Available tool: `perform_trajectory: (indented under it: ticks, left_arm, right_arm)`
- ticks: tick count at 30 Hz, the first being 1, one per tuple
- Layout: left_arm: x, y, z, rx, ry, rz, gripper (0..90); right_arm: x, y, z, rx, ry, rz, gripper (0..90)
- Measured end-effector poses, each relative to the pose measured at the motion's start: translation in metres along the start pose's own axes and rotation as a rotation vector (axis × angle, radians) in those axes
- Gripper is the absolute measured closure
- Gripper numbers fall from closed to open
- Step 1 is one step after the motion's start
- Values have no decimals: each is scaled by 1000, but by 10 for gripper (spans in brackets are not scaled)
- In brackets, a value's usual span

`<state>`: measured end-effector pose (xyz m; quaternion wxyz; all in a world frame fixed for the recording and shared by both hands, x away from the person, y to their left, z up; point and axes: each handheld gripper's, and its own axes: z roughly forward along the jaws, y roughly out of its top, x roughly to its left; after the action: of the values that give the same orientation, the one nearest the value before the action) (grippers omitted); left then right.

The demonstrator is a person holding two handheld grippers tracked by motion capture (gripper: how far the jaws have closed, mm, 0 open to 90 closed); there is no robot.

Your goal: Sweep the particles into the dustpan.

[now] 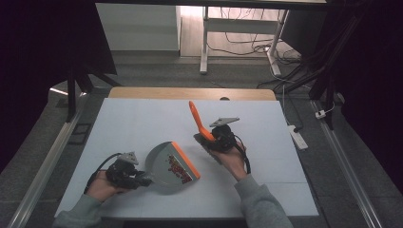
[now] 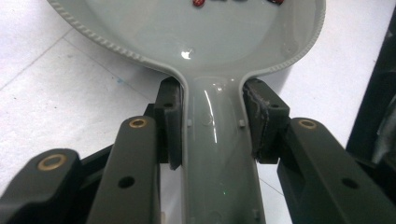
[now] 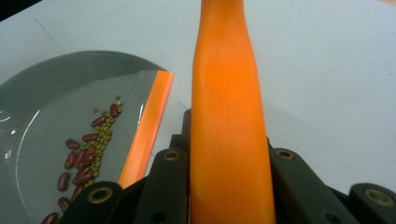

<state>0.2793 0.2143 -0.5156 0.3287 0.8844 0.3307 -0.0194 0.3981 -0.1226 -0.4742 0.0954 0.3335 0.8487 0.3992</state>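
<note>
White tabletop (image 1: 142, 123) under dim room, desk legs and cables on floor beyond far edge. Grey dustpan (image 1: 164, 164) with orange lip lies near-left of centre, red beans and small green beans (image 3: 91, 144) piled inside near lip. Left claw (image 1: 142, 180) clenched on dustpan handle (image 2: 219, 154), pads pressing both sides. Right claw (image 1: 209, 137) clenched on orange brush handle (image 3: 226, 116), just right of dustpan; handle slants up and away toward far side.

dustpan (image 2: 201, 42) front cut off, orange handle (image 3: 227, 116) top cropped
</note>
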Motion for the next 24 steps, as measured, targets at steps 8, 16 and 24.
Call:
perform_trajectory:
  ticks: [8,16,24]
  left_arm:
    - [0,-2,-3,-54,36,-26,611]
    - [-1,-4,-7,-101,56,-54,611]
    - [0,-5,-13,-150,70,-94,611]
  right_arm:
    - [-3,-1,-8,-15,15,-7,768]
    - [-3,-6,-21,-14,29,-43,768]
    - [-7,-16,-42,-52,6,-51,768]
